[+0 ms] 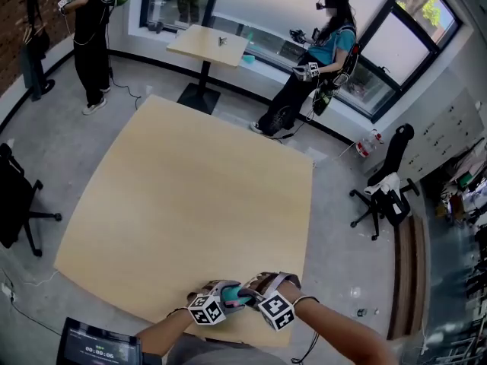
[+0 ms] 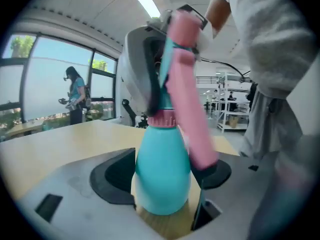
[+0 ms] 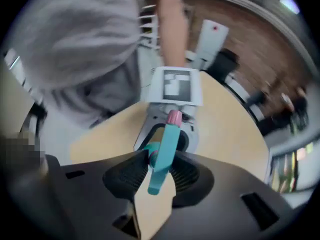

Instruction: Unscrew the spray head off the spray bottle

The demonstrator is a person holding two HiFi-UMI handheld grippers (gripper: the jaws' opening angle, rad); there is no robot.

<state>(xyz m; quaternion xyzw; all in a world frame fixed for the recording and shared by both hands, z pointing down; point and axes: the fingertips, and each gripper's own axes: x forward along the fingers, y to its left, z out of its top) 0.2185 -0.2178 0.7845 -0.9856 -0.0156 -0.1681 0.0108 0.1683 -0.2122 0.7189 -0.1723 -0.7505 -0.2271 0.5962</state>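
A teal spray bottle (image 2: 161, 176) with a pink collar (image 2: 161, 119) stands upright between the jaws of my left gripper (image 2: 162, 186), which is shut on its body. Its spray head (image 3: 164, 151), teal with a pink nozzle (image 3: 174, 117), sits between the ribbed pads of my right gripper (image 3: 159, 166), which press on it from both sides. In the head view both grippers meet over the table's near edge, left gripper (image 1: 230, 296) and right gripper (image 1: 249, 290) facing each other, with the bottle (image 1: 237, 298) mostly hidden between them.
The wide wooden table (image 1: 198, 204) stretches away from the grippers. A tablet (image 1: 99, 347) lies at the lower left. Behind are a small table (image 1: 207, 46), two people with grippers, and office chairs (image 1: 388, 188) on the floor at right and left.
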